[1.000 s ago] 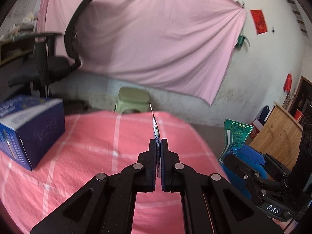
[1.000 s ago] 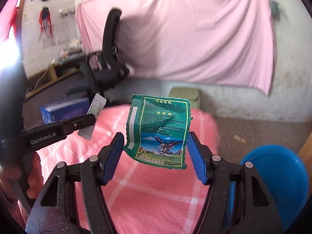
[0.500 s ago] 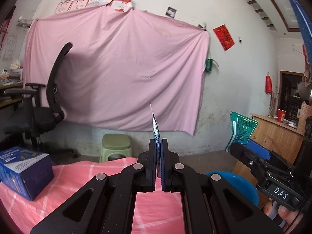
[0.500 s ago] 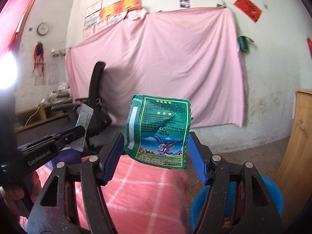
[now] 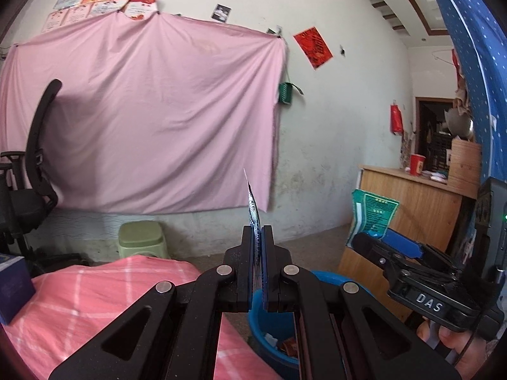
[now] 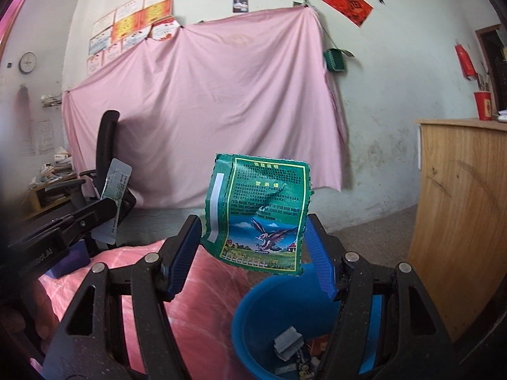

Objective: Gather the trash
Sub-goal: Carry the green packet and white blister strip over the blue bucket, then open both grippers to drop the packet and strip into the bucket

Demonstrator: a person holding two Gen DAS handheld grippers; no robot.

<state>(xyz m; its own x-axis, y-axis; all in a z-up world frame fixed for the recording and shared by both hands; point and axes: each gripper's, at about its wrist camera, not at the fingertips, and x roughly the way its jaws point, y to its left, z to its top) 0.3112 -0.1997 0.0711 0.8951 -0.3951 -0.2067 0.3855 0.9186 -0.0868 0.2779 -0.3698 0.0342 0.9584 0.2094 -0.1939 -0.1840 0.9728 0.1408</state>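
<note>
Left tool pinches a thin flat wrapper; right tool clamps a crinkled green packet.

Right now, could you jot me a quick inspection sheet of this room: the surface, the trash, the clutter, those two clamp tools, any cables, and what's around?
Surface: pink checked cloth, bare where visible.
Job's things: green printed foil wrapper and thin white-and-blue sachet, both held; round blue plastic bin on the floor beside the surface, some trash already inside.
Clutter: dark blue cardboard box on the cloth.
Grippers: left gripper shut on the sachet; right gripper fingers wide, clamping the wrapper's edges above the bin.
Cables: nothing seen.
Surroundings: pink sheet on the wall, black office chair, green plastic stool, wooden cabinet.
</note>
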